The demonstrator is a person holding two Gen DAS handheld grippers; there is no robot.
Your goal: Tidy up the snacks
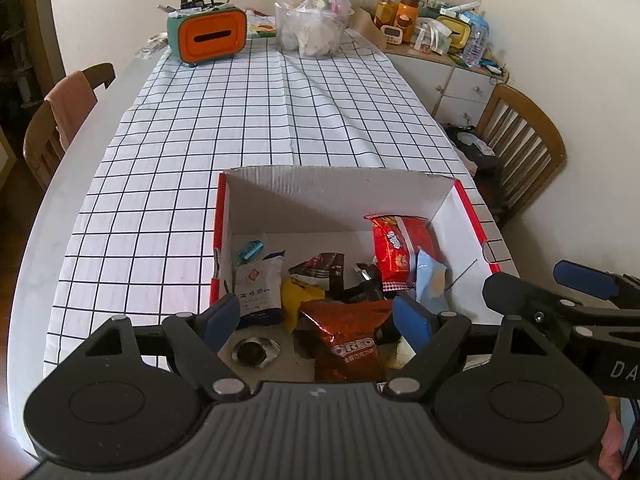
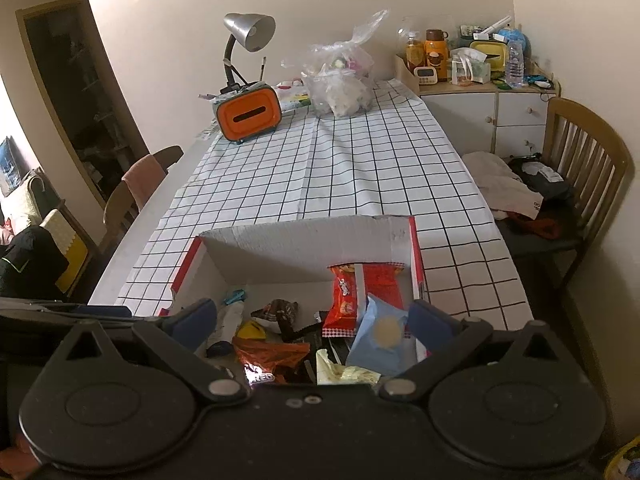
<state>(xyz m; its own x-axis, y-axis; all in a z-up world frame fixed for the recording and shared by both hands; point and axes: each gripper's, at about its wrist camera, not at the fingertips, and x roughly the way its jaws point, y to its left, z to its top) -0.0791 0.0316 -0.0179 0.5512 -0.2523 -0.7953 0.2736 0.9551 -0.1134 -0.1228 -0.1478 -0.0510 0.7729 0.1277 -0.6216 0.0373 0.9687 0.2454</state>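
A red-and-white cardboard box (image 1: 464, 216) sits open on the checked cloth (image 1: 256, 120) at the near end of the tabletop (image 1: 52, 216), and the snacks lie loose inside it. The left gripper (image 1: 316, 316) hovers over the near edge of the box with its fingers (image 1: 222, 314) spread wide apart and nothing between them; below the gap lies a brown Oreo packet (image 1: 344, 340), but the pads stand clear of it on both sides. Beside that packet are a white pouch with blue print (image 1: 258, 288) to the left, a yellow wrapper (image 1: 296, 298), a dark brown sachet (image 1: 320, 270) and a small teal sweet (image 1: 251, 250) near the left wall. A red packet (image 1: 394, 248) leans upright against the right wall, with a pale blue packet (image 1: 430, 280) just in front of it. The right gripper (image 2: 314, 322) also hangs over the box, its fingers (image 2: 430, 326) likewise wide open and empty; in its view the pale blue packet lies just inside the right finger, whether touching cannot be told, and a pale yellow wrapper (image 2: 344, 372) lies close under the camera. At the far end of the tabletop stand an orange tissue holder (image 1: 210, 36), a desk lamp (image 2: 246, 40) and a clear bag of items (image 1: 314, 20), well apart from the box.
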